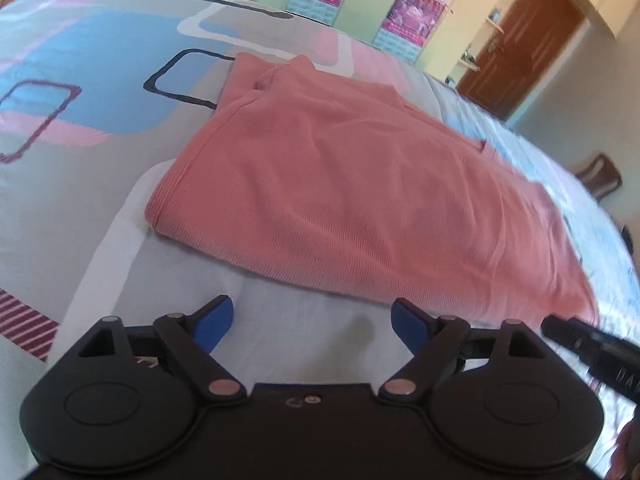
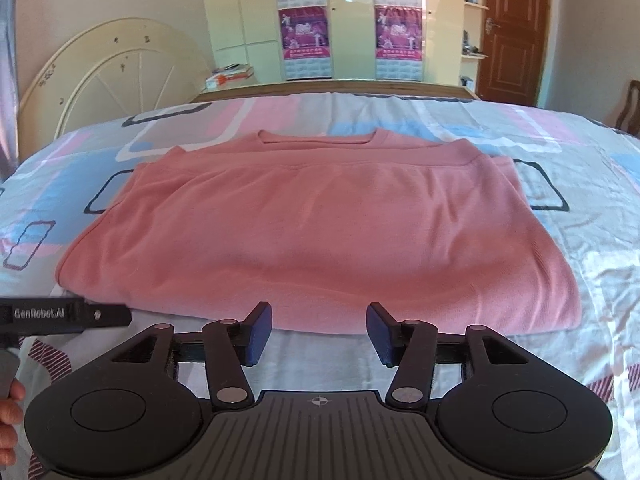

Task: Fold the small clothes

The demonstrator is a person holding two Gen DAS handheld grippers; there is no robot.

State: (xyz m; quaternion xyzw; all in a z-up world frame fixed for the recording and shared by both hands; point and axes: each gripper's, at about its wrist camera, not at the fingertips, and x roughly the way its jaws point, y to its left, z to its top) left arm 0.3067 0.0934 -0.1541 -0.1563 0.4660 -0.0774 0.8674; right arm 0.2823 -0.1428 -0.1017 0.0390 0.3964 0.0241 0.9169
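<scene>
**Folded pink top on the patterned bed, both grippers empty**

On the bed, over a sheet (image 2: 580, 184) printed with pink, blue, grey and white blocks and dark rounded outlines, lies a salmon-pink ribbed knit top (image 2: 304, 220), folded into a broad flat rectangle with its neckline on the far side. At the far left of the right wrist view, a cream arched headboard (image 2: 116, 68) stands against the wall, and the black body of the left gripper (image 1: 312, 322) juts in low at that edge, with part of a hand beneath it. That gripper's blue-padded fingers (image 1: 214, 324) stand wide apart with nothing between them, over bare sheet just short of the top's near edge. Further right, the right gripper (image 2: 320, 330) has its dark blue fingers (image 2: 260, 332) about half open, also empty, hanging just in front of the middle of the top's near fold without touching it. Behind the bed are pale cupboard doors with purple calendar posters (image 2: 304, 36), and at the far right a brown wooden door (image 2: 512, 28).
</scene>
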